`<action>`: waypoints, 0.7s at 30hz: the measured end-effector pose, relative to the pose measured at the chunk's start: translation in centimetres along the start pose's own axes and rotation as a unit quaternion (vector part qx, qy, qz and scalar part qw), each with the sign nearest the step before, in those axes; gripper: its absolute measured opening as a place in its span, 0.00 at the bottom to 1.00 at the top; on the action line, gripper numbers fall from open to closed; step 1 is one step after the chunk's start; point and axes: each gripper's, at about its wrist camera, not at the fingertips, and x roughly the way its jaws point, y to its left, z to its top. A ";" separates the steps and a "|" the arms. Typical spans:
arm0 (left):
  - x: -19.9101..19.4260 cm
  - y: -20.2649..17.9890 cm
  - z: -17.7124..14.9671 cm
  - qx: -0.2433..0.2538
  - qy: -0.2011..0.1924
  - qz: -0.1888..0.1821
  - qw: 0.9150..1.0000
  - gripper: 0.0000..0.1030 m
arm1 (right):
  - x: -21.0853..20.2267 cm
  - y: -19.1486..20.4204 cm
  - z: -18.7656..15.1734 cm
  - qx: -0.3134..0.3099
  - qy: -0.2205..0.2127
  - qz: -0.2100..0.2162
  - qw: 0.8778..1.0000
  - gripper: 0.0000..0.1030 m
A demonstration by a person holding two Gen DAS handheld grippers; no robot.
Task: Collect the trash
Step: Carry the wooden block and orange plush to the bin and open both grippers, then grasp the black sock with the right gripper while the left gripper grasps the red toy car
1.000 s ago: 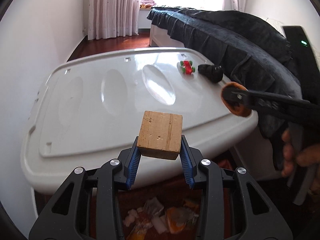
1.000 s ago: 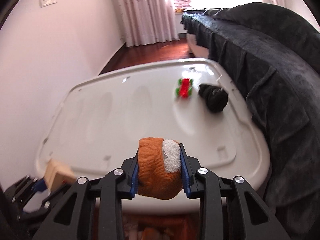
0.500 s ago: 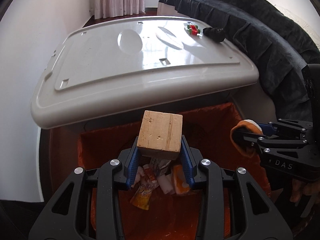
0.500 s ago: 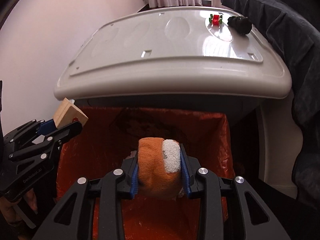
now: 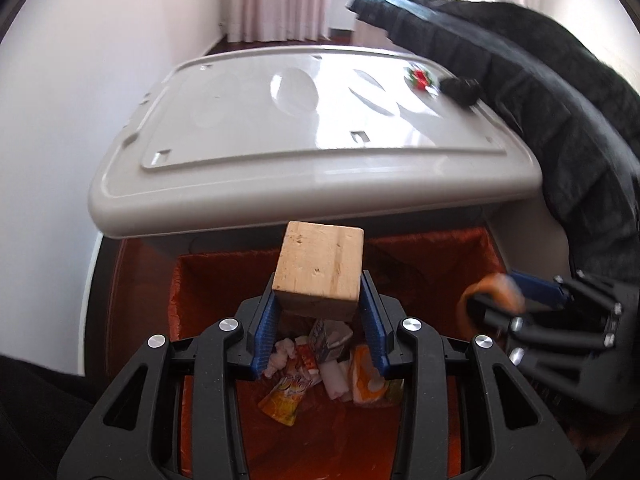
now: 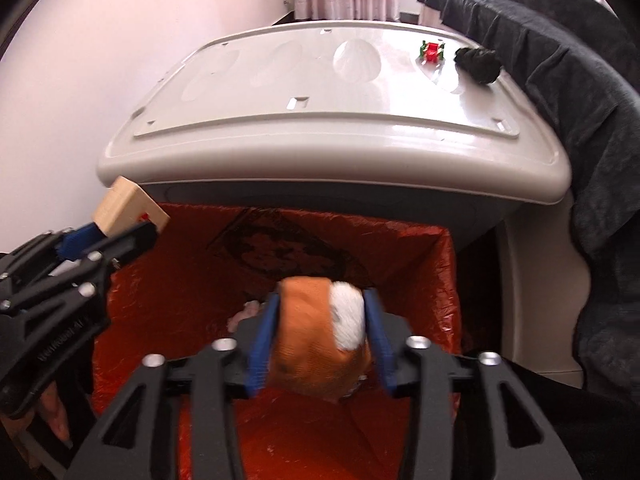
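The pale square wooden block (image 5: 320, 270) is sitting clamped between the blue pads of the left gripper (image 5: 320, 320), hanging above the orange-lined trash bin (image 6: 446, 264). The right gripper (image 6: 320, 336) is squeezing a rolled orange-and-white sock (image 6: 320, 340) over the same bin. Crumpled wrappers (image 5: 320, 376) are lying at the bin's bottom. Behind the bin, a white plastic table (image 5: 320, 148) is carrying a small red-and-green toy (image 6: 431, 50) and a black bundle (image 6: 479, 63).
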 end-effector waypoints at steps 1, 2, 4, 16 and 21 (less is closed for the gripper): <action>-0.1 0.2 0.1 -0.012 -0.006 0.005 1.000 0.43 | -0.2 0.1 -0.1 0.002 -0.007 -0.010 1.000 0.74; -0.4 0.5 0.2 -0.025 -0.012 0.008 1.000 0.56 | -0.4 0.0 -0.1 0.004 -0.017 -0.021 1.000 0.80; -1.0 1.0 0.4 -0.050 -0.029 0.024 0.998 0.73 | -0.9 -0.1 0.0 0.002 -0.031 -0.027 0.999 0.81; -0.9 1.4 1.6 -0.056 -0.036 0.030 0.997 0.78 | -2.8 -1.1 1.9 0.004 -0.073 -0.032 0.997 0.83; -0.5 1.0 2.9 -0.058 -0.043 0.023 0.997 0.78 | -3.2 -2.1 3.6 0.006 -0.095 -0.043 0.995 0.86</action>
